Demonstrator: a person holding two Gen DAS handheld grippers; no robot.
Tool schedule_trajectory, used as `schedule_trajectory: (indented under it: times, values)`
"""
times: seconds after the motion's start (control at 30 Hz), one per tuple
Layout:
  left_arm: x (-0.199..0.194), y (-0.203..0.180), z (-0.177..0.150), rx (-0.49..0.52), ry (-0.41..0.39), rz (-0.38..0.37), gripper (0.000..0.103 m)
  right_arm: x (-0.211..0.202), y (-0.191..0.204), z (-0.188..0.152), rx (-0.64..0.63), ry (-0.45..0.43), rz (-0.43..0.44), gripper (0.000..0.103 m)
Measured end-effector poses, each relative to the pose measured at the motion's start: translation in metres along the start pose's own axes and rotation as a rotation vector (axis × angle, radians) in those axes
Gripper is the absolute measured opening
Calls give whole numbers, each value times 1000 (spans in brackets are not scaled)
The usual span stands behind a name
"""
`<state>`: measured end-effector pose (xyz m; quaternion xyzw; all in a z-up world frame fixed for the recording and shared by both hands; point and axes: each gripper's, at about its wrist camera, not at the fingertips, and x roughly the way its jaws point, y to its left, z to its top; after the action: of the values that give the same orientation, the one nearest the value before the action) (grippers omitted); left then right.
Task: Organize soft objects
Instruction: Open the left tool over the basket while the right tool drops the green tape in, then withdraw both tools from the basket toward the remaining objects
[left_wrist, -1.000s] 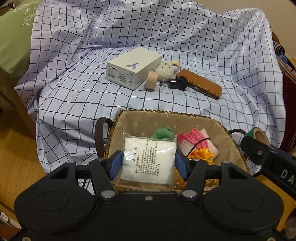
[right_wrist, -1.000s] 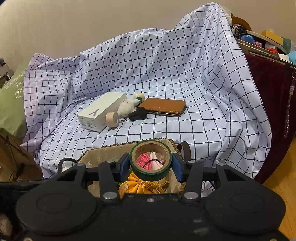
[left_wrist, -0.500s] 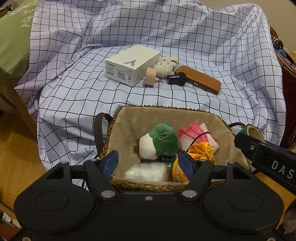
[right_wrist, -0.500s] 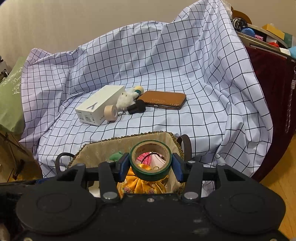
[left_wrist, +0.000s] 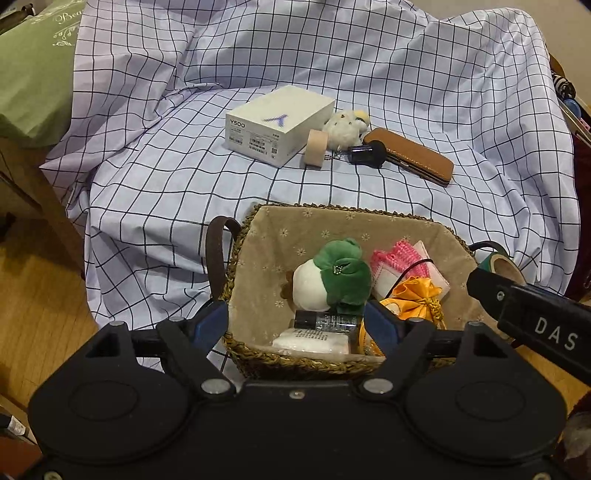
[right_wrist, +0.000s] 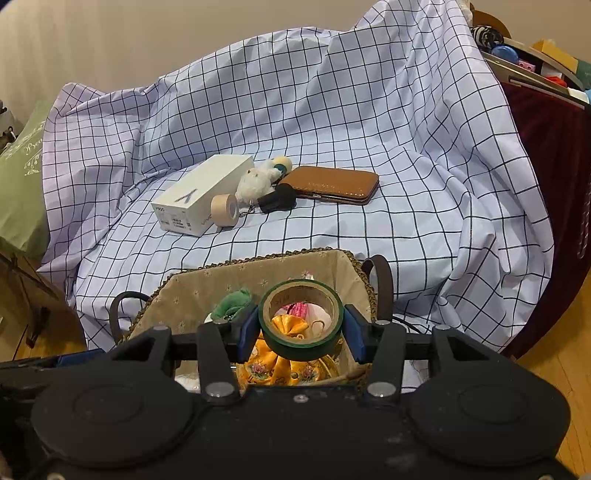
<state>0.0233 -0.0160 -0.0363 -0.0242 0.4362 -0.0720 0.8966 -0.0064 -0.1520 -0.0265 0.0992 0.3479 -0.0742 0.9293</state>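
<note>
green tape roll (right_wrist: 301, 319) clenched upright in right gripper (right_wrist: 301, 325) over basket's (left_wrist: 295, 360) right end; left gripper (left_wrist: 297, 323), just opening, empty, white packet (left_wrist: 312, 339) dropped below at near rim.

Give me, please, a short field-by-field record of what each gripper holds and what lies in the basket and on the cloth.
left gripper: open, nothing between its fingers; jaws have just been opening
right gripper: shut on green tape roll
basket: white packet, green plush, orange pouch, pink knit
checked cloth: white box, beige tape roll, white plush keychain, brown case
</note>
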Motion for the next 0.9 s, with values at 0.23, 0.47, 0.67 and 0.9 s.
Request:
schedule_trajectory:
  times: [0.23,0.47,0.67,0.9]
  values:
    - [0,-1,-1,7,3,1,77,2,-2,0,3,10,8,50]
    - [1,-1,-1,9,6,1,78,2,-2,1,2,10,9,51]
    - [1,-1,-1,9,6,1,78,2,-3,1,4,12,3,51]
    - [1,-1,-1,9,6,2,79,2,-4,0,4,14,2,51]
